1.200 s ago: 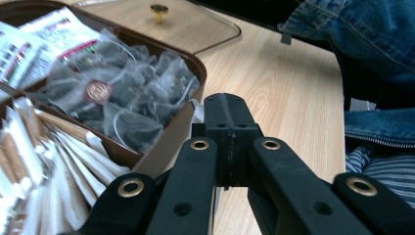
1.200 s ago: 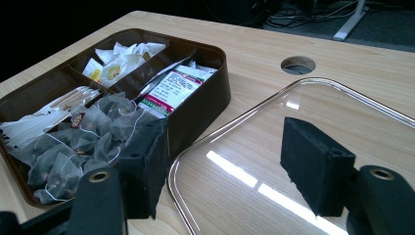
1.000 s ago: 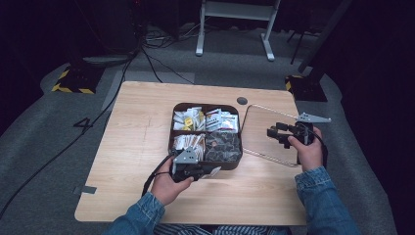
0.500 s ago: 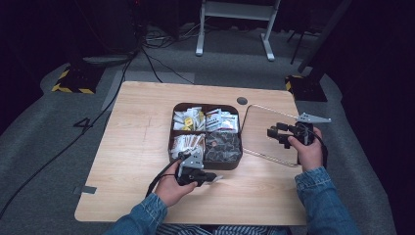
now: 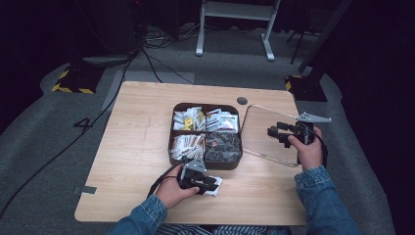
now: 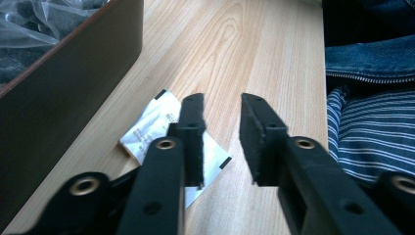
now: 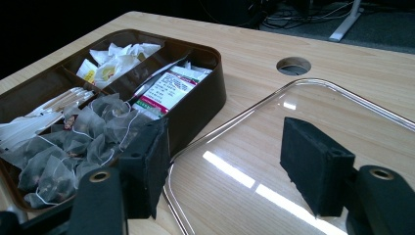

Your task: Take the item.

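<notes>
At the table's near edge, just in front of the brown box (image 5: pixel 205 164), a white sachet (image 6: pixel 161 122) has been released flat onto the wood as the left gripper (image 6: pixel 222 122) jaws were just opened; a second ago it was clamped at the box. The right gripper (image 7: pixel 225 161) is held open, empty, over the clear lid (image 7: pixel 313 117); sachets and tea bags (image 7: pixel 83 142) are kept in the box's four compartments.

Table (image 5: pixel 132 147): pale wood grain. Box (image 5: pixel 172 147): dark brown, holding white and yellow sachets (image 5: pixel 188 119), a white packet (image 7: pixel 165 88) with a red and green label, and grey mesh teabags (image 5: pixel 222 146); lid (image 5: pixel 266 132) clear. Loose packet (image 6: pixel 151 125) white with black print and black corner marks; jaws black; sleeves (image 5: pixel 320 196) blue denim, shirt (image 6: pixel 372 132) blue with white stripes.
</notes>
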Motion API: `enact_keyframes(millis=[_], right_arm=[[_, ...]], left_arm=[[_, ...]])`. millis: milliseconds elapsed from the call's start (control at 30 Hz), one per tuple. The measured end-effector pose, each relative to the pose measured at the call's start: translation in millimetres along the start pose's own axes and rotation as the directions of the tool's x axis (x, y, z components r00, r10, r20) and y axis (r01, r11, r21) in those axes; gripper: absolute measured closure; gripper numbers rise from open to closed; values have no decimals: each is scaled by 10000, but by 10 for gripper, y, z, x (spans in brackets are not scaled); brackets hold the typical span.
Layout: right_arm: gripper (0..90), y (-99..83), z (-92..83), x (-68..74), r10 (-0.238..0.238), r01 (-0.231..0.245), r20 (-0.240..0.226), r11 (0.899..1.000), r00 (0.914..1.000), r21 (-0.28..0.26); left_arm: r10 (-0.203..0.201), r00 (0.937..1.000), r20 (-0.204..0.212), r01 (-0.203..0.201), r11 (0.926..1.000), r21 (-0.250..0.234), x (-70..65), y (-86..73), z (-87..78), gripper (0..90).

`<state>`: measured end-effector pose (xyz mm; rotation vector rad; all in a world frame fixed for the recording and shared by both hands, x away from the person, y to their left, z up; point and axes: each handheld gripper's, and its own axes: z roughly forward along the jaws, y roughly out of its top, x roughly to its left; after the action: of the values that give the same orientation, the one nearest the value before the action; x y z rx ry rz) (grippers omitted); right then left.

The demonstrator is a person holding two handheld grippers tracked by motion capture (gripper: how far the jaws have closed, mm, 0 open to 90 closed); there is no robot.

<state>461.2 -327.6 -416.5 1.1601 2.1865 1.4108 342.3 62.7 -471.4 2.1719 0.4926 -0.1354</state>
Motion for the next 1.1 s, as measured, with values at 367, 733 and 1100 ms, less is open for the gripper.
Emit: enact_keyframes(millis=[367, 733, 1100], right_arm=[[356, 14, 53, 4, -21, 22, -50, 9999, 10000, 128], [354, 9, 51, -43, 5, -6, 70, 9999, 10000, 154], [339, -41, 35, -124, 81, -90, 300, 9995, 9995, 296]], left_arm=[[-123, 9936, -1119, 40, 9973, -736, 29, 43, -361, 593], [-764, 9503, -3018, 427, 9922, -1168, 155, -8, -820, 511], [-1904, 8617, -4703, 1167, 9765, -1814, 442, -276, -1244, 401]])
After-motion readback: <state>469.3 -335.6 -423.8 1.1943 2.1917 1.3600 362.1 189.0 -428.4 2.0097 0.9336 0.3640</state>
